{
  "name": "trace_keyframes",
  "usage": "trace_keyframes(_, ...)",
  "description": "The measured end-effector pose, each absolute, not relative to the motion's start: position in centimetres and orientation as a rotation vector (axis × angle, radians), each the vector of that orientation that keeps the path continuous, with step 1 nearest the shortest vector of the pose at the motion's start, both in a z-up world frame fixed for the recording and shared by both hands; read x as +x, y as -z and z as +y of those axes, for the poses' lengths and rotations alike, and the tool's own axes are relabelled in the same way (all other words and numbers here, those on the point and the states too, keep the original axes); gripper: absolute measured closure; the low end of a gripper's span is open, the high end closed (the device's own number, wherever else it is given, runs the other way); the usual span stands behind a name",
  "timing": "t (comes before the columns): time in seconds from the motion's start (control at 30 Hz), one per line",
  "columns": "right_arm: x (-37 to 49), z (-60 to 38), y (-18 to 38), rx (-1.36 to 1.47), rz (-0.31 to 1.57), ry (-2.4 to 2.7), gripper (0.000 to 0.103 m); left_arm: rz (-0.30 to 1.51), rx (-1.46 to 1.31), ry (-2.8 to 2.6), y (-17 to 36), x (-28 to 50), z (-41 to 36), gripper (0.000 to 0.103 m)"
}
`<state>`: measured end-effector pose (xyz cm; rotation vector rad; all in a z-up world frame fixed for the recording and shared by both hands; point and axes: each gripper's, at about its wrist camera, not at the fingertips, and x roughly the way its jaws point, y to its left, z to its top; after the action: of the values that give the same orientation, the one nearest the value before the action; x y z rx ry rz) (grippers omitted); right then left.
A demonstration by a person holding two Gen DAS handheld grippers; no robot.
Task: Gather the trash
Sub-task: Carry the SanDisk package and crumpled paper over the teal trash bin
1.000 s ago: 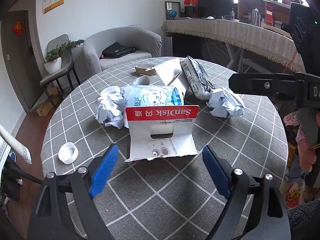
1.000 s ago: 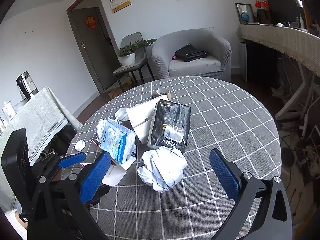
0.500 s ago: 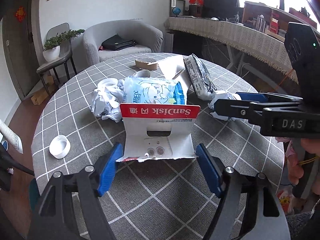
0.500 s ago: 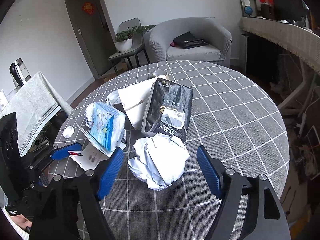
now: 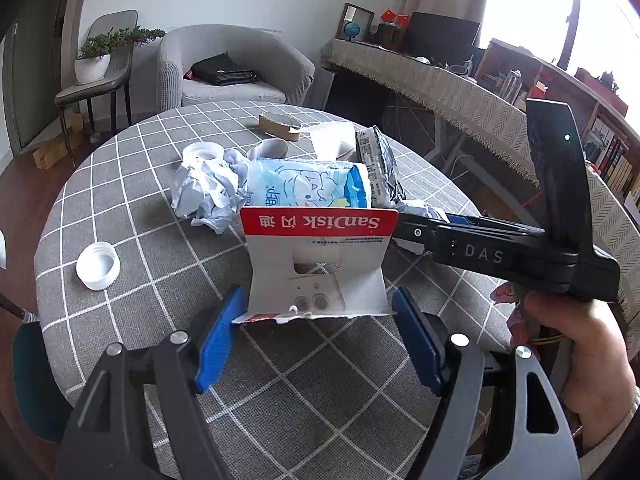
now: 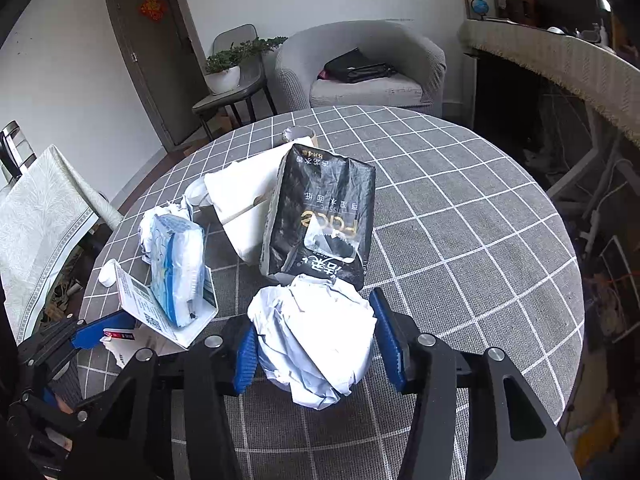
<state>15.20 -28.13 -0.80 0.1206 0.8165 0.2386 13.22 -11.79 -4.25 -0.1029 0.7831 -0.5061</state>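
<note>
Trash lies on a round table with a grey checked cloth (image 5: 132,248). My left gripper (image 5: 318,334) is open, its blue pads either side of the near edge of a red-and-white SanDisk card package (image 5: 318,256). Behind it lie a blue tissue pack (image 5: 306,184), a crumpled paper (image 5: 204,196) and a black packet (image 5: 382,168). My right gripper (image 6: 320,346) is open around a crumpled white paper ball (image 6: 316,332), pads close to its sides. The black packet (image 6: 320,220) lies just beyond it.
A white bottle cap (image 5: 98,266) lies at the table's left. A cardboard tape roll (image 5: 278,124) sits at the far side. White paper (image 6: 244,200) lies under the black packet. An armchair (image 6: 360,68) and a chair with a plant (image 6: 228,80) stand beyond the table.
Both grippers moved forward and down. The left one now straddles the SanDisk package; the right one now straddles the paper ball and its jaws have narrowed.
</note>
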Motion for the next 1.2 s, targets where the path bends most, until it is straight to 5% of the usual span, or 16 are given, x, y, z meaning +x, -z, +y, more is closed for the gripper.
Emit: trace_keyframes(1.2, 14.0, -27.0, -5.2, 0.203, 0.562, -0.160, 0.053, 0.623, -0.333, 0.692, -2.7, 9.1, -5.1, 0.026)
